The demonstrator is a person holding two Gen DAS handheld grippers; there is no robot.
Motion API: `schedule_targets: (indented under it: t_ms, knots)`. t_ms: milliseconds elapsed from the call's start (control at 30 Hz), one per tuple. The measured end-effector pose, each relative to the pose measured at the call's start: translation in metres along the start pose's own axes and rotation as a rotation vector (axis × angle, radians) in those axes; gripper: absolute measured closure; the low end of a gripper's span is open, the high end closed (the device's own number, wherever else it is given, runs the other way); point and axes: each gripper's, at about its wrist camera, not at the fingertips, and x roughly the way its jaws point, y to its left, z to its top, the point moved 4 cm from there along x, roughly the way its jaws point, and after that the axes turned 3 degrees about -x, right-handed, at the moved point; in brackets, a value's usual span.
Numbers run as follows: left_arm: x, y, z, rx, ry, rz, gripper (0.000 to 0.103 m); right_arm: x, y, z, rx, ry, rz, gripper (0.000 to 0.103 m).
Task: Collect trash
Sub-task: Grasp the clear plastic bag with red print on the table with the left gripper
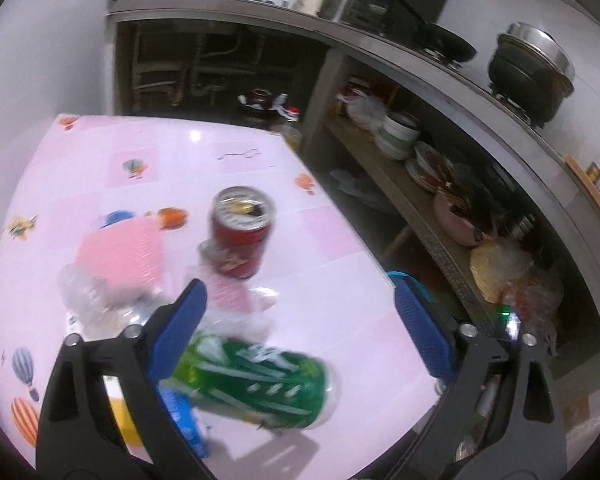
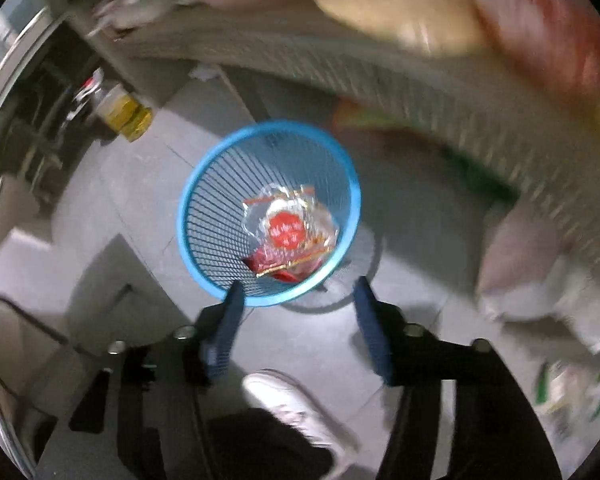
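Your left claw (image 1: pixel 296 296) hangs over a pink, glossy desk (image 1: pixel 148 160) printed with hot-air balloons, its two blue-padded fingers (image 1: pixel 180 332) spread wide and gripping nothing. Between and below them lies a green drinks can (image 1: pixel 256 384) on its side, blurred, close to the left pad though whether it touches is unclear. Just beyond it stands a red drinks can (image 1: pixel 240 232), upright with its open silver top facing you, and to its left sits a heap of crumpled clear plastic with a pink ribbed wrapper (image 1: pixel 120 256) on top. A blue packet (image 1: pixel 184 420) peeks out under the green can at the desk's near edge. To the right of the desk, grey open shelving (image 1: pixel 420 208) holds stacked bowls and plates, and a dark lidded pot (image 1: pixel 532 68) stands on the counter above. Your right claw (image 2: pixel 300 292) points steeply down at the grey tiled floor (image 2: pixel 148 208), its blue pads well apart with nothing between them. Directly ahead of its tips stands a round blue wire-mesh wastebasket (image 2: pixel 196 184), and at its bottom lies a clear plastic wrapper with a red round label (image 2: pixel 288 228), on top of red packaging. A white shoe (image 2: pixel 284 404) and a dark trouser leg show below the claw. A yellow-filled bottle (image 2: pixel 128 116) lies on the floor at upper left; the upper right of this view is too blurred to read.
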Motion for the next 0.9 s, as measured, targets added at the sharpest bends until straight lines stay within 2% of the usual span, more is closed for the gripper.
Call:
schedule_targets:
  t_ms: [100, 200, 333, 433, 500, 567, 700, 767, 900]
  knots:
    - [-0.011, 0.018, -0.008, -0.043, -0.021, 0.020, 0.010, -0.039, 0.025, 0.009, -0.082, -0.077, -0.007, 0.019]
    - [-0.020, 0.037, -0.014, -0.082, -0.029, 0.039, 0.009, -0.074, 0.051, 0.018, -0.140, -0.160, -0.001, 0.008]
    - [-0.037, 0.057, -0.019, -0.130, -0.054, 0.049, 0.008, -0.118, 0.098, 0.025, -0.238, -0.271, -0.003, 0.007]
    - [-0.049, 0.066, -0.023, -0.140, -0.084, 0.049, 0.008, -0.141, 0.129, 0.022, -0.314, -0.317, 0.001, 0.007]
    - [-0.054, 0.068, -0.024, -0.131, -0.107, 0.037, 0.008, -0.154, 0.153, 0.016, -0.366, -0.335, 0.021, 0.006]
    - [-0.053, 0.067, -0.025, -0.114, -0.103, 0.018, 0.008, -0.167, 0.174, 0.007, -0.407, -0.347, 0.081, 0.006]
    - [-0.031, 0.055, -0.018, -0.036, -0.033, 0.002, 0.008, -0.182, 0.207, -0.013, -0.463, -0.361, 0.215, 0.006]
    - [-0.016, 0.047, -0.011, 0.014, 0.007, 0.007, 0.008, -0.185, 0.224, -0.023, -0.496, -0.344, 0.249, 0.007]
    - [0.031, 0.035, 0.010, 0.119, 0.183, 0.000, 0.008, -0.186, 0.254, -0.041, -0.548, -0.301, 0.293, 0.006]
